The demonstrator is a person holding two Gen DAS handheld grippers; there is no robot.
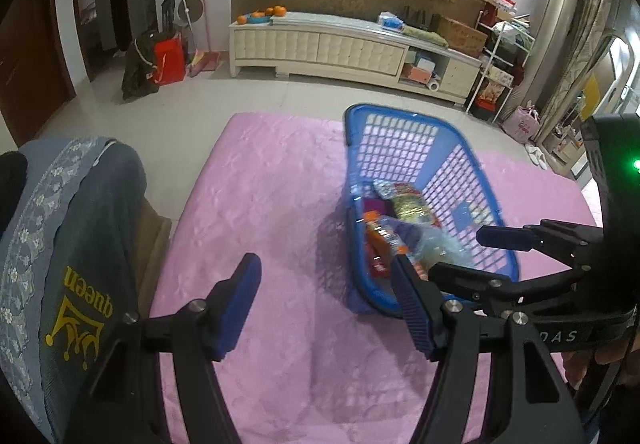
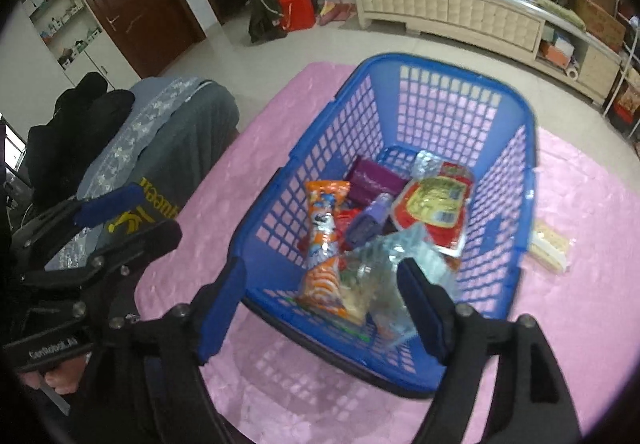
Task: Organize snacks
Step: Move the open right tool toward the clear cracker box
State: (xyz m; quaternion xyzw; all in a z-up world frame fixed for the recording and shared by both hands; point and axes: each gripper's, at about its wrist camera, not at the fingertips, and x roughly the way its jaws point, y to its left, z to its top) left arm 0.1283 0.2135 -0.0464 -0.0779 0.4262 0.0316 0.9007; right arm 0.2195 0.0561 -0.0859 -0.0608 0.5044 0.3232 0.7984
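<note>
Blue plastic mesh: the basket point(image 2: 384, 92) sits on the pink mat point(image 2: 580, 284), already holding most of the snacks. The right claw point(image 2: 320, 308) hangs wide over its six-o'clock rim, nothing pinched; a clear packet point(image 2: 384, 268) lies just below. The left claw point(image 1: 324, 308) is half-spread and empty. Only the right view shows a pale packet point(image 2: 550, 250) outside at three o'clock, probably next.
</note>
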